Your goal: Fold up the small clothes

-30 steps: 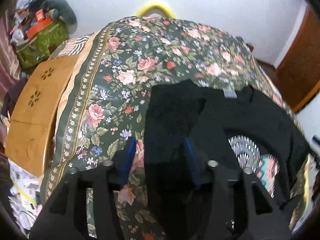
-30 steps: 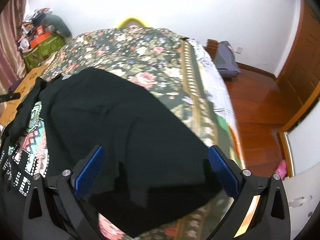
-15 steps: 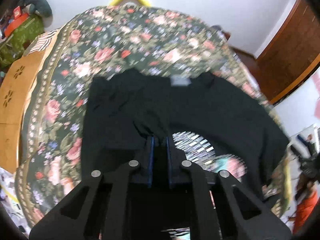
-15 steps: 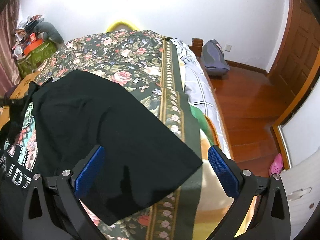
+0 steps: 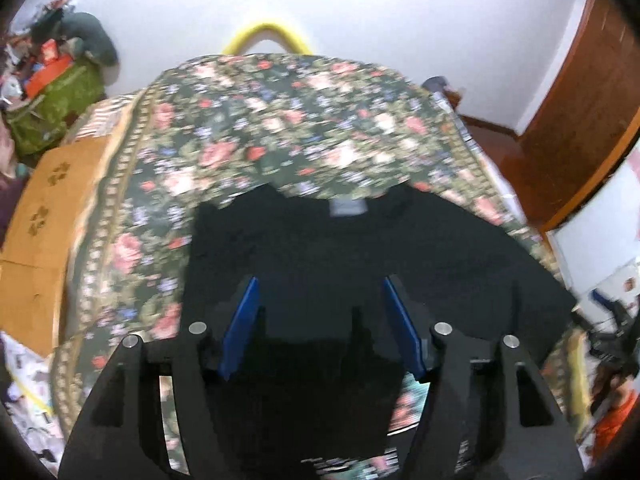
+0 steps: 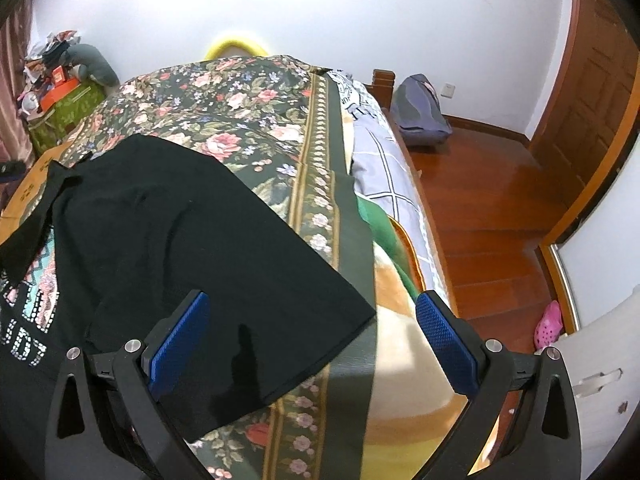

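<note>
A black T-shirt (image 5: 360,248) with a colourful front print lies spread on the floral bedspread (image 5: 280,128), its grey neck label toward the headboard. Its left sleeve lies folded inward over the body. My left gripper (image 5: 320,324) is open and empty above the shirt's middle. In the right wrist view the same shirt (image 6: 180,232) shows its right sleeve flat near the bed's right edge. My right gripper (image 6: 310,344) is open and empty above that sleeve's hem.
A wooden board (image 5: 44,216) lies along the bed's left side. Green boxes with clutter (image 5: 52,92) stand at the back left. A wooden floor (image 6: 488,208), a grey bag (image 6: 420,112) and a wooden door (image 6: 592,92) are to the right of the bed.
My left gripper shut on the left sleeve, carried it inward over the shirt, then opened and let it go. My right gripper stayed open and shifted toward the sleeve hem.
</note>
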`<state>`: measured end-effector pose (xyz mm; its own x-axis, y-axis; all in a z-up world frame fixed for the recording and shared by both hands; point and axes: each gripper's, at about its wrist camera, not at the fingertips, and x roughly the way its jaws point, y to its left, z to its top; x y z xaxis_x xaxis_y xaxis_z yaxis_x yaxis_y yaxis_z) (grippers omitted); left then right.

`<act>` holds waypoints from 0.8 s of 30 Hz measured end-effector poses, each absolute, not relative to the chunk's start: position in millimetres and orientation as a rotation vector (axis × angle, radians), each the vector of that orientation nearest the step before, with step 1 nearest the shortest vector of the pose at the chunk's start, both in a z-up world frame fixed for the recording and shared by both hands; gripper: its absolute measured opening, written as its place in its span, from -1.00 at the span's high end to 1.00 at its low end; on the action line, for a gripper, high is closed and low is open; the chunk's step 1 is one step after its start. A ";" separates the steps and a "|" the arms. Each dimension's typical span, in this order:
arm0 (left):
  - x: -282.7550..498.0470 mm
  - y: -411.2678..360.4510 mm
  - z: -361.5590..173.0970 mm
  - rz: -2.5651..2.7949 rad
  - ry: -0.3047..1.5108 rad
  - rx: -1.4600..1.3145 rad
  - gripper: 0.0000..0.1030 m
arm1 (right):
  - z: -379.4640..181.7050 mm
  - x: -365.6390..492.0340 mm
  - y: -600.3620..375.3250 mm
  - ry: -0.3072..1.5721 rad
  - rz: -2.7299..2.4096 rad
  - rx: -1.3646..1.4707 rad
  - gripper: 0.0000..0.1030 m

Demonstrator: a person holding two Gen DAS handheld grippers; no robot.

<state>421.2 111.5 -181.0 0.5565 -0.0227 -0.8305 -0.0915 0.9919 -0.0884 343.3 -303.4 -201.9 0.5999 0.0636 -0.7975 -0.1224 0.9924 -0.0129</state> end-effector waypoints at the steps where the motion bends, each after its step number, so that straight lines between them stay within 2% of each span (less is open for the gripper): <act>1: 417.7 115.8 -185.5 0.054 0.990 -0.107 -0.22 | -203.2 343.4 -305.2 0.921 0.105 -0.064 -0.97; 5: 402.9 132.5 -205.0 0.089 1.033 -0.069 -0.22 | -212.3 348.3 -312.8 0.936 0.091 -0.043 -0.94; 6: 399.6 137.5 -212.2 0.097 1.050 -0.069 -0.22 | -215.2 349.9 -314.1 0.944 0.087 -0.040 -0.86; 10: 393.6 145.4 -233.3 0.110 1.096 -0.071 -0.22 | -229.1 356.7 -318.8 0.988 0.103 -0.004 -0.31; 11: 393.0 145.6 -237.1 0.109 1.103 -0.074 -0.22 | -229.1 355.1 -318.8 0.979 0.104 -0.001 -0.29; 12: 392.0 145.7 -241.1 0.106 1.107 -0.082 -0.22 | -227.7 353.0 -318.6 0.962 0.103 -0.004 -0.15; 13: 391.4 145.2 -242.8 0.106 1.107 -0.087 -0.22 | -225.9 351.1 -317.6 0.951 0.110 -0.006 0.07; 14: 391.5 144.5 -244.1 0.106 1.107 -0.089 -0.22 | -223.8 349.7 -317.0 0.947 0.103 -0.012 0.13; 15: 391.2 143.3 -245.0 0.107 1.104 -0.088 -0.22 | -222.3 349.0 -317.0 0.945 0.102 -0.012 0.31; 16: 391.3 141.3 -245.2 0.109 1.102 -0.082 -0.22 | -220.4 348.3 -317.6 0.942 0.096 -0.015 0.62; 17: 391.4 138.9 -245.1 0.111 1.100 -0.073 -0.22 | -218.2 347.8 -318.7 0.940 0.084 -0.021 0.71; 24: 385.9 130.9 -241.2 0.106 1.096 -0.031 -0.22 | -200.1 341.3 -320.5 0.911 0.091 -0.017 0.90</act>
<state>385.9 130.9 -241.2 0.4525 0.0707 -0.8889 -0.1016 0.9944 0.0274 341.3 -320.5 -200.1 0.6097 0.0714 -0.7894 -0.0859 0.9960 0.0237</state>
